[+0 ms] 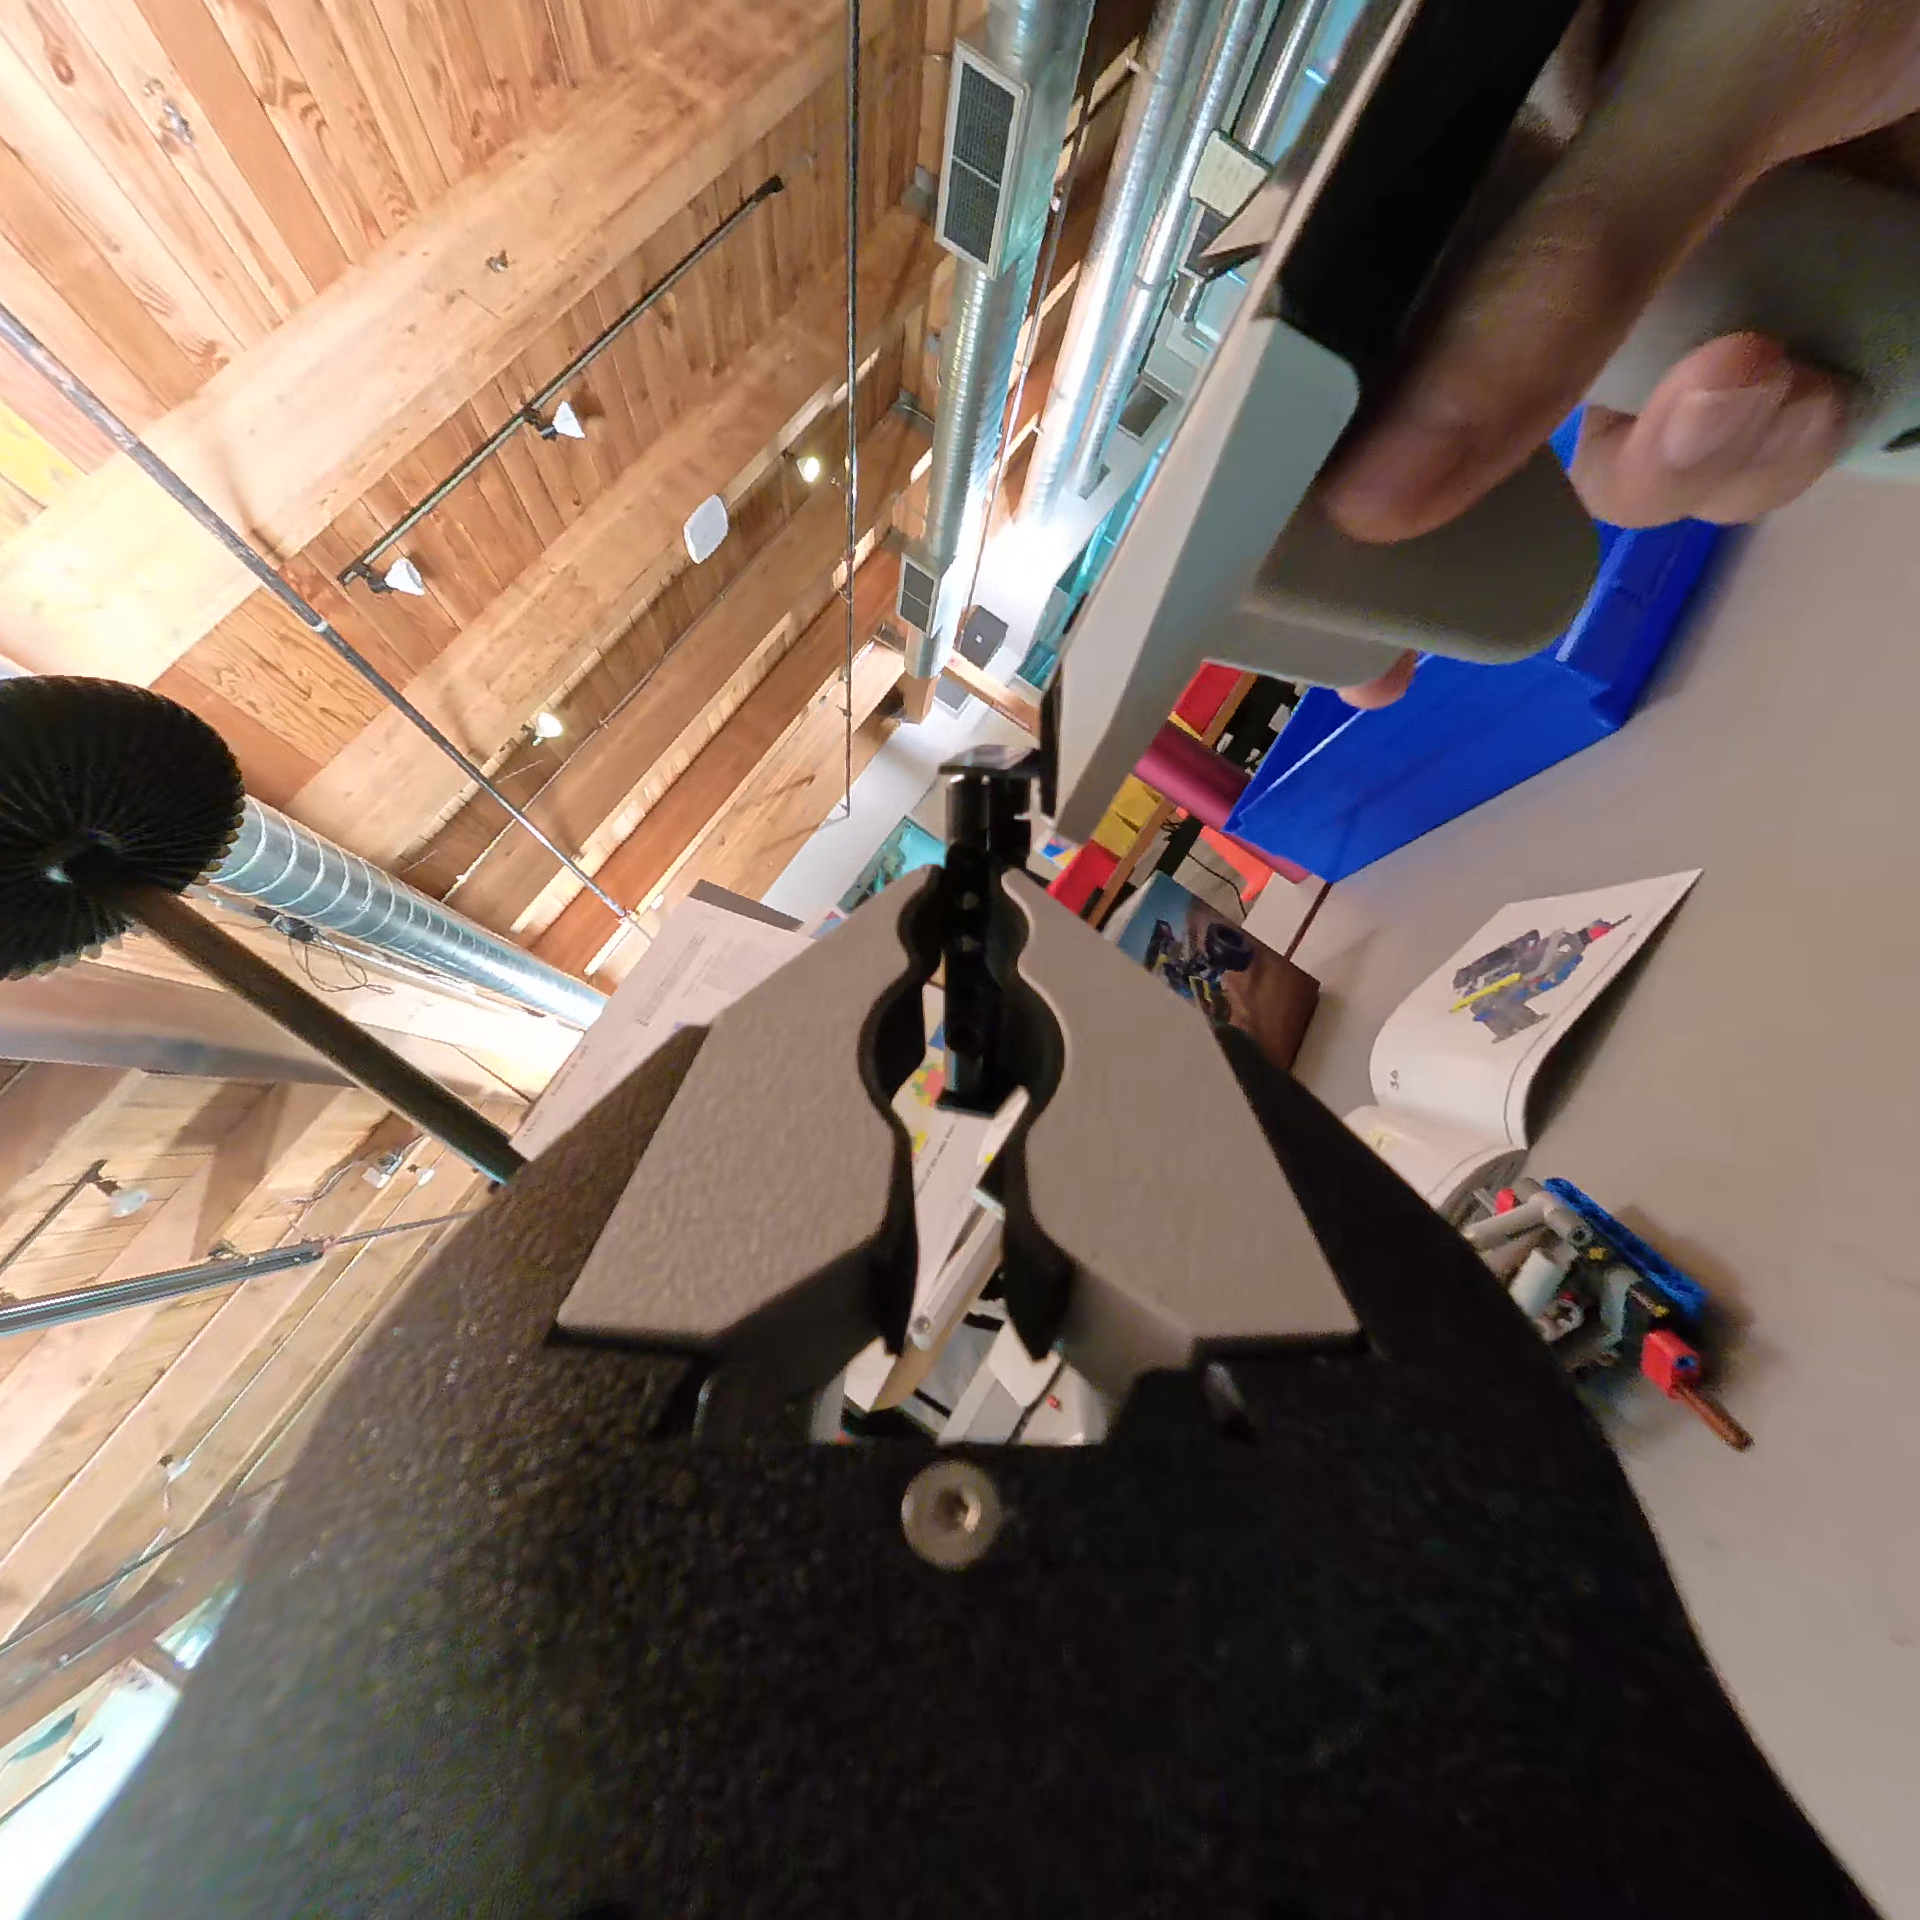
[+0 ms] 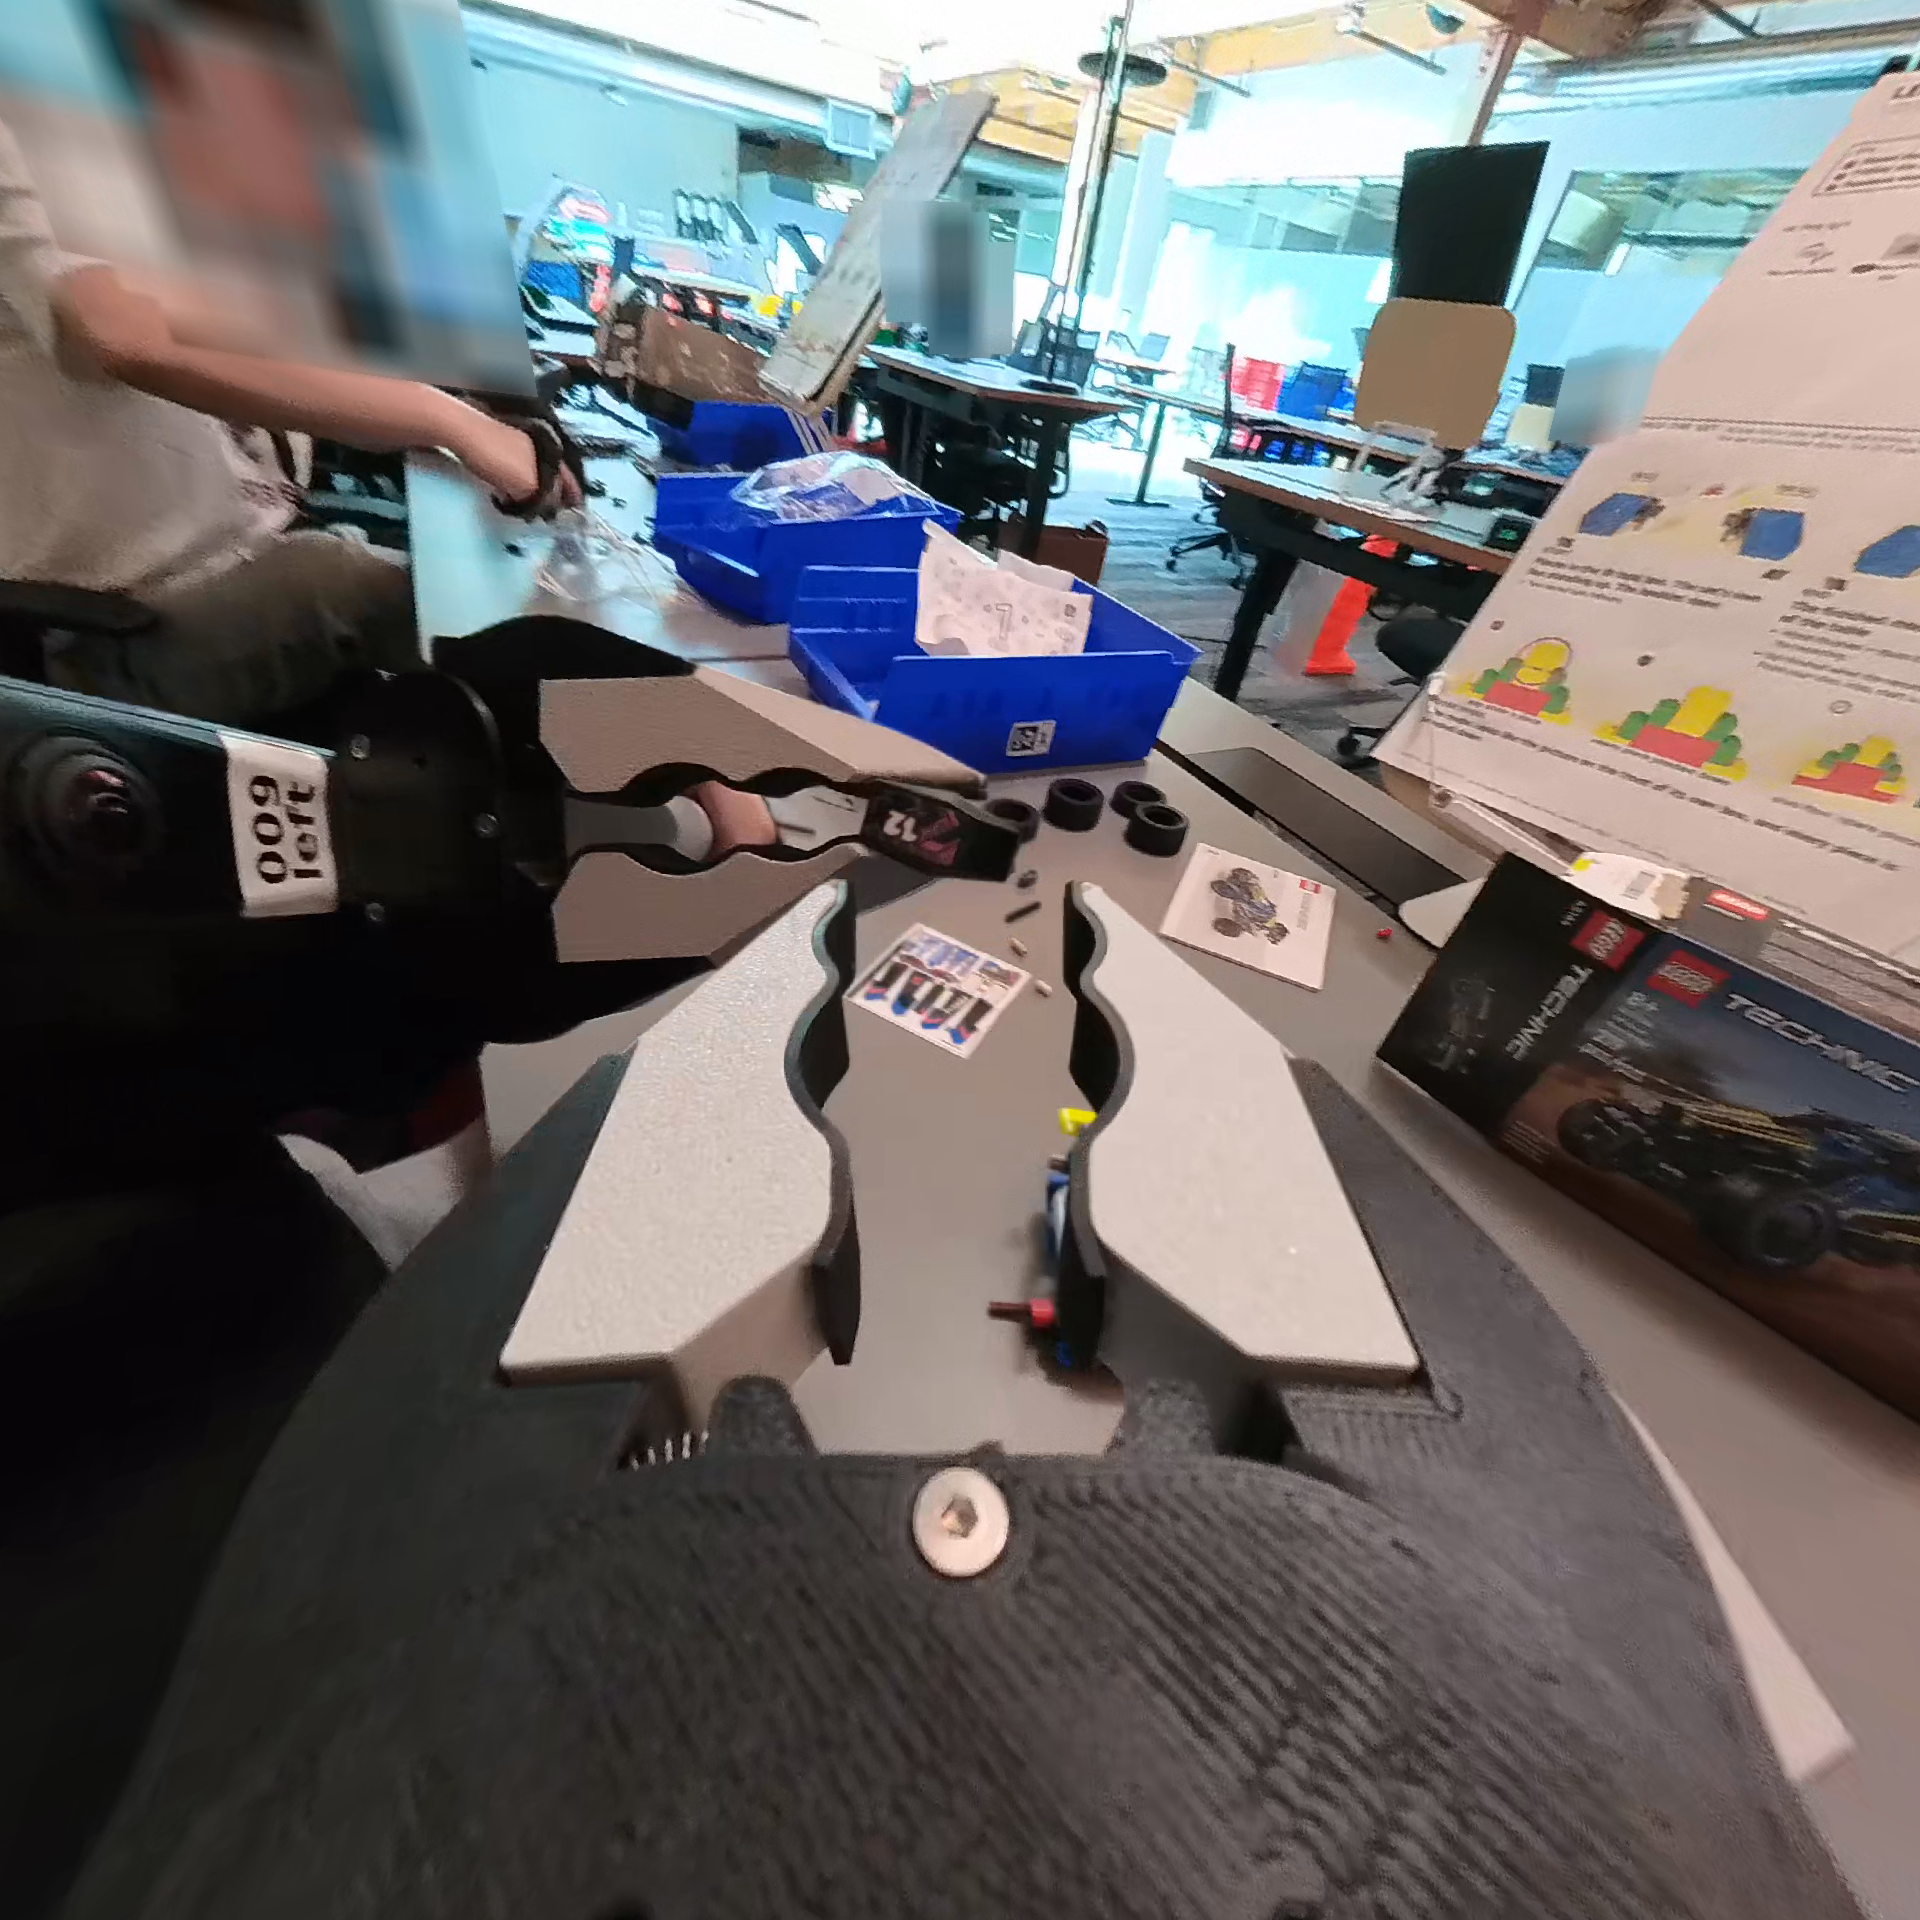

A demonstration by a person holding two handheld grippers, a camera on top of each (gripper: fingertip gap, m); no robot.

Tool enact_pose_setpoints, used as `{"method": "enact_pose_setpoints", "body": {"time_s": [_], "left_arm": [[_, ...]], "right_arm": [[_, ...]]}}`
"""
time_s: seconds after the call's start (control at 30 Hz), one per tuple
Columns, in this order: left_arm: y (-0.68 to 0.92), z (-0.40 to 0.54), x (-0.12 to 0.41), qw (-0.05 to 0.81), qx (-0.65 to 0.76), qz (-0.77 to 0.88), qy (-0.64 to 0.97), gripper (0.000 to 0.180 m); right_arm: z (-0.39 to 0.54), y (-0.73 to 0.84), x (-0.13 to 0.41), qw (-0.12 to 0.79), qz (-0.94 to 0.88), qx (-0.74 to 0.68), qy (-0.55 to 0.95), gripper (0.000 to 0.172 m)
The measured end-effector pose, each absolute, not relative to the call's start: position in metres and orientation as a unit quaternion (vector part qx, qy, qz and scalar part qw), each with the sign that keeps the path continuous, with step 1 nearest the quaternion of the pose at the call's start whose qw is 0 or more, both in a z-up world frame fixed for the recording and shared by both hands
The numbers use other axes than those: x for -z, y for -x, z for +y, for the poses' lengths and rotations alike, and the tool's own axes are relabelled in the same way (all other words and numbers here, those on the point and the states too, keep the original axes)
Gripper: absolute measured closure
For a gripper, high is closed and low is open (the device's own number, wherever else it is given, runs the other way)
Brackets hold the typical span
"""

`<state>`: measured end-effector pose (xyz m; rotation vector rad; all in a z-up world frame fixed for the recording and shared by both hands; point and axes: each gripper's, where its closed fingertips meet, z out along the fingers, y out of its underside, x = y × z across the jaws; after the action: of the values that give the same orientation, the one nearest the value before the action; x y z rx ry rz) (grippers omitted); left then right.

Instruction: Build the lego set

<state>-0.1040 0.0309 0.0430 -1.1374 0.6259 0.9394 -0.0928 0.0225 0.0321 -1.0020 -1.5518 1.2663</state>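
My left tongs [image 2: 914, 821] pinch a flat black stickered panel [image 2: 951, 836]; right tongs [image 2: 956, 914] gape above smooth grey desk [image 2: 935, 1143].

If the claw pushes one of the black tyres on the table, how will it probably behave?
The black tyres look like small rubber rings standing on their flat sides near the blue bin, so a push would probably slide one, not roll it. They seem light and slightly soft, likely to squash a little. Tipped on edge, one could roll.

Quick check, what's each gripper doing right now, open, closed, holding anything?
Left gripper: closed on a black panel piece with a red sticker.
Right gripper: open, holding nothing, above the sticker sheet.
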Motion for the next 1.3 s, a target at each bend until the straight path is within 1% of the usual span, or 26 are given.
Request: {"method": "enact_pose_setpoints", "body": {"time_s": [0.2, 0.37, 0.5, 0.73, 0.87, 1.1, 1.2, 1.3], "left_arm": [[0.118, 0.023, -0.049, 0.684, -0.446, 0.287, 0.501, 0.177], [0.133, 0.012, -0.047, 0.661, -0.482, 0.289, 0.498, 0.177], [0.144, 0.004, -0.039, 0.634, -0.512, 0.295, 0.498, 0.177], [0.15, -0.007, -0.026, 0.625, -0.518, 0.29, 0.507, 0.177], [0.153, -0.013, -0.022, 0.62, -0.523, 0.292, 0.507, 0.177], [0.168, -0.03, -0.016, 0.616, -0.526, 0.277, 0.517, 0.177], [0.179, -0.043, -0.022, 0.63, -0.528, 0.249, 0.513, 0.177], [0.196, -0.058, -0.021, 0.624, -0.545, 0.225, 0.512, 0.177]], "right_arm": [[0.024, 0.1, -0.021, 0.391, -0.616, -0.543, 0.417, 0.133], [0.045, 0.096, -0.019, 0.394, -0.609, -0.54, 0.426, 0.129], [0.051, 0.095, -0.012, 0.379, -0.613, -0.543, 0.431, 0.125], [0.014, 0.108, -0.013, 0.327, -0.605, -0.61, 0.395, 0.125], [-0.007, 0.116, 0.005, 0.304, -0.638, -0.593, 0.386, 0.123], [0.003, 0.119, 0.015, 0.314, -0.643, -0.575, 0.398, 0.125], [0.015, 0.122, 0.019, 0.319, -0.633, -0.573, 0.411, 0.125], [0.023, 0.127, 0.032, 0.306, -0.629, -0.571, 0.431, 0.125]]}}
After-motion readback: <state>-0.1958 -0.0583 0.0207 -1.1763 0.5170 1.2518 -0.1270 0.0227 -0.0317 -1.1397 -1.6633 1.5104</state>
